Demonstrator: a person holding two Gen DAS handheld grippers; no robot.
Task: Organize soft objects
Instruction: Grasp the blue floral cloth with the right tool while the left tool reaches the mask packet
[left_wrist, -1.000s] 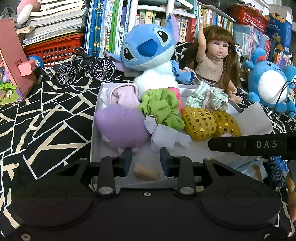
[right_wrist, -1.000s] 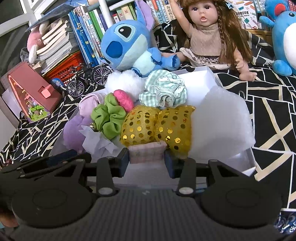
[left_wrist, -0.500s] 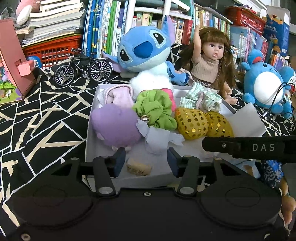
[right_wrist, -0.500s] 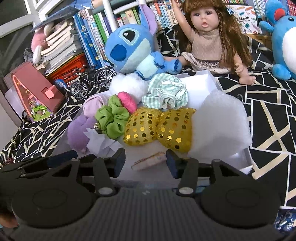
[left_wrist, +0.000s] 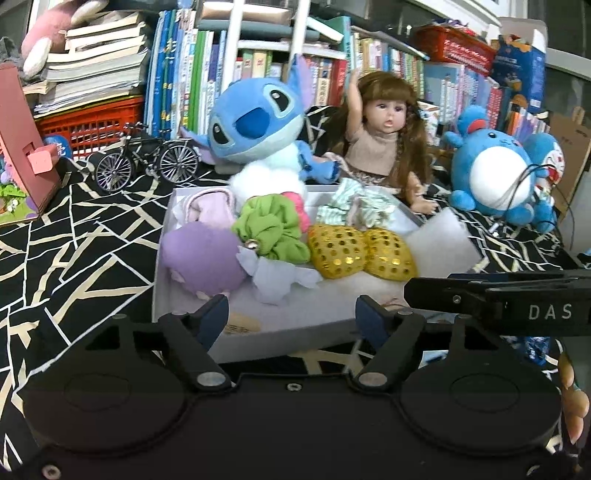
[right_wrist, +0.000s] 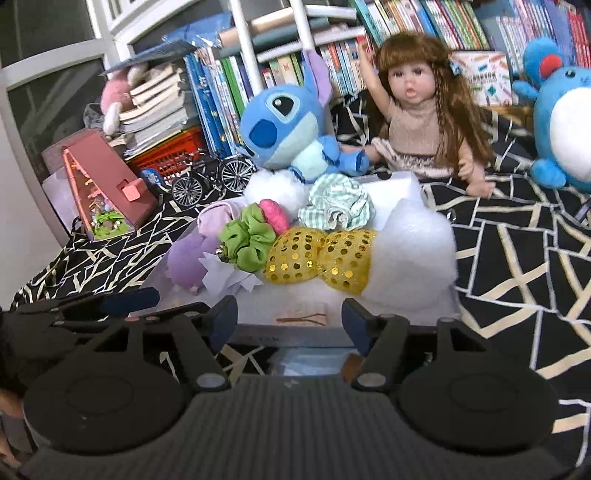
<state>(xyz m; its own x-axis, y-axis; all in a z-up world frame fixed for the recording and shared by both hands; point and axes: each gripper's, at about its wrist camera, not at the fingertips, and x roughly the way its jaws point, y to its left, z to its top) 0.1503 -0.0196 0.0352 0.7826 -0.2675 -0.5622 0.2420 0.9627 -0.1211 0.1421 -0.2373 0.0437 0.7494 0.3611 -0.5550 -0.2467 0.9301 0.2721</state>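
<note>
Left wrist view: the left gripper (left_wrist: 291, 314) has just been opening — jaws apart, nothing clamped — over the white box (left_wrist: 162, 266) front, a small tan piece (left_wrist: 242, 325) lying inside.

Right wrist view: the right gripper (right_wrist: 290, 319) has likewise just spread, empty; a pale pink piece (right_wrist: 301, 313) lies flat on the box floor before the gold sequined pouches (right_wrist: 319, 254).

A black cloth with cream crack-like lines (left_wrist: 74, 254) covers the supporting surface. Directly on it sit a shallow white cardboard box (left_wrist: 159, 284), a small black metal model bicycle (left_wrist: 147, 160), a blue plush alien (left_wrist: 255, 133), a long-haired brown doll (left_wrist: 380, 147), a round blue-and-white plush (left_wrist: 491, 177) and a pink miniature house (right_wrist: 107, 181).
</note>
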